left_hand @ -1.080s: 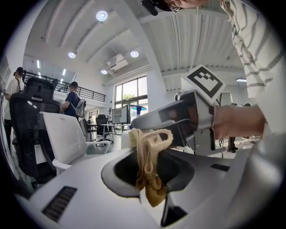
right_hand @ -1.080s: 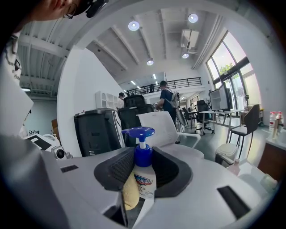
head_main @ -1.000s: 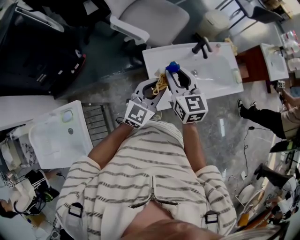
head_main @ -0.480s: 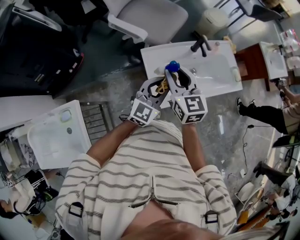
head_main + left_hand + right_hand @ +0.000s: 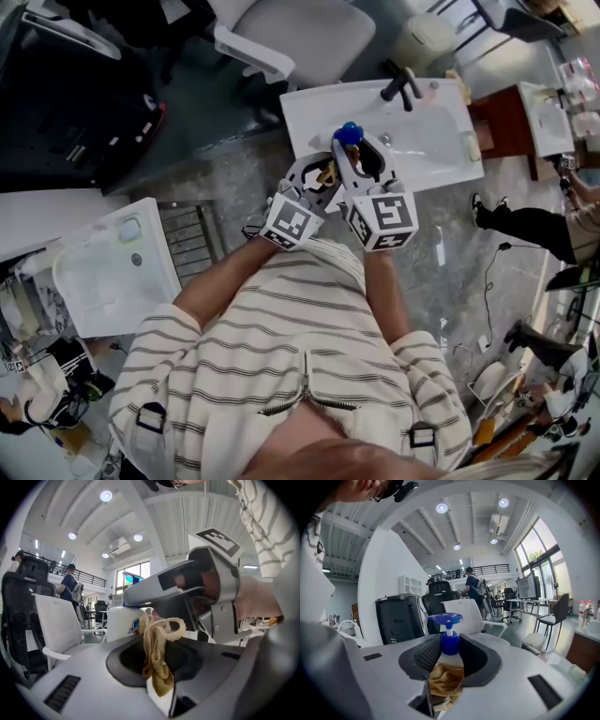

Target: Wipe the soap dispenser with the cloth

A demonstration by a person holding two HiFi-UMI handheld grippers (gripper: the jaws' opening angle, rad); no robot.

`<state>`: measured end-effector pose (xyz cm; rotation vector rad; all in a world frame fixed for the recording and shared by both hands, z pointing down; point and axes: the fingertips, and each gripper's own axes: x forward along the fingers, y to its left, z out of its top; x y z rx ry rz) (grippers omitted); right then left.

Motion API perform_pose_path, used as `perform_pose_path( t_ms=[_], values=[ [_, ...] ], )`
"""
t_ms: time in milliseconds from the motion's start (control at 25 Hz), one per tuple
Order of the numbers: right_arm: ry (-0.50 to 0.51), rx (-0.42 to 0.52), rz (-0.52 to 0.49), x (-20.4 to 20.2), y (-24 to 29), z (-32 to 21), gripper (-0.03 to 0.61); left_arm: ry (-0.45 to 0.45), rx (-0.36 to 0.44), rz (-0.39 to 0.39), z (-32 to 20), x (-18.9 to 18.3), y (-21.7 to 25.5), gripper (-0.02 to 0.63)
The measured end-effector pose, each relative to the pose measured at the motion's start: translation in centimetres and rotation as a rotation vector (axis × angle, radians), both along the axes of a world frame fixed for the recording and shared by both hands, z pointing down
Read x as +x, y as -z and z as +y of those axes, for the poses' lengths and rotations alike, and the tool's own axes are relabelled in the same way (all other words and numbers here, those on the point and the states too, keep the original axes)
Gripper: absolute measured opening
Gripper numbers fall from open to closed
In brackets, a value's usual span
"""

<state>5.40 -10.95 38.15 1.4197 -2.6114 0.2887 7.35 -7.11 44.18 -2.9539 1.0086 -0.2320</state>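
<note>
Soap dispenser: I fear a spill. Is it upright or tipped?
Upright: in the right gripper view the soap dispenser stands with its blue pump straight up, held between the right gripper's jaws.

left hand-held gripper [image 5: 324, 174] and right [image 5: 351, 150] clamped

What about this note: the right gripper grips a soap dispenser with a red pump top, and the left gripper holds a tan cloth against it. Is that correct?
Not quite. The pump top is blue, not red, as the right gripper view shows. The rest stands: the right gripper grips the soap dispenser, and the left gripper holds the tan cloth against it.
</note>
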Motion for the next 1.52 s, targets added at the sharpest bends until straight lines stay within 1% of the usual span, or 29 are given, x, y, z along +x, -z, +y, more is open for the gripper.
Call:
perform_pose_path(
  t_ms=[240,840,1200,1520],
  values=[
    [-0.003,0.001,-0.014,0.0,0.5,0.1,0.126,0.001,-0.018,-0.010,-0.1,-0.2,-0.5,0.086],
    [-0.028,0.008,-0.037,1.0,1.3,-0.4,0.126,-0.003,-0.028,-0.038,-0.3,-1.2,-1.5,0.086],
    [-0.037,0.018,-0.043,1.7,1.7,-0.8,0.126,0.012,-0.015,-0.045,-0.8,-2.2,-1.2,0.086],
    [-0.039,0.025,-0.043,1.9,1.8,-1.1,0.126,0.028,0.035,-0.052,-1.0,-3.3,0.4,0.086]
  ],
)
